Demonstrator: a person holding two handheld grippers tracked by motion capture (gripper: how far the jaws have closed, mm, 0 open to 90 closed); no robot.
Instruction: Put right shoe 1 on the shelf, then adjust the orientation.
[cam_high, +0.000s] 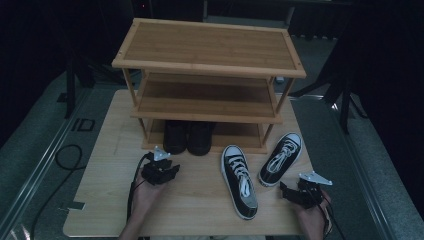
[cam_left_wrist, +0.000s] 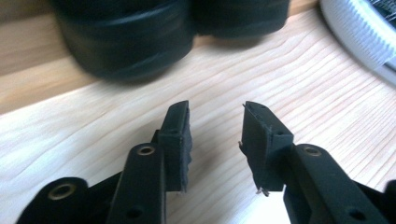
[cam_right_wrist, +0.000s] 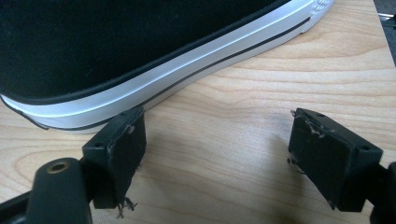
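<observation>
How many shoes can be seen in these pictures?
4. Two black shoes stand on the rack's bottom shelf; two black-and-white sneakers lie on the table before it.

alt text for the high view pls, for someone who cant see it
A person's hands hold a left gripper and a right gripper over a wooden table, both open. Two black-and-white sneakers lie between them, before a three-tier bamboo shoe rack with black shoes on its bottom shelf.

Light wooden table (cam_high: 200, 210), bamboo shoe rack (cam_high: 207, 60) at back, two sneakers (cam_high: 240, 180) in front
</observation>
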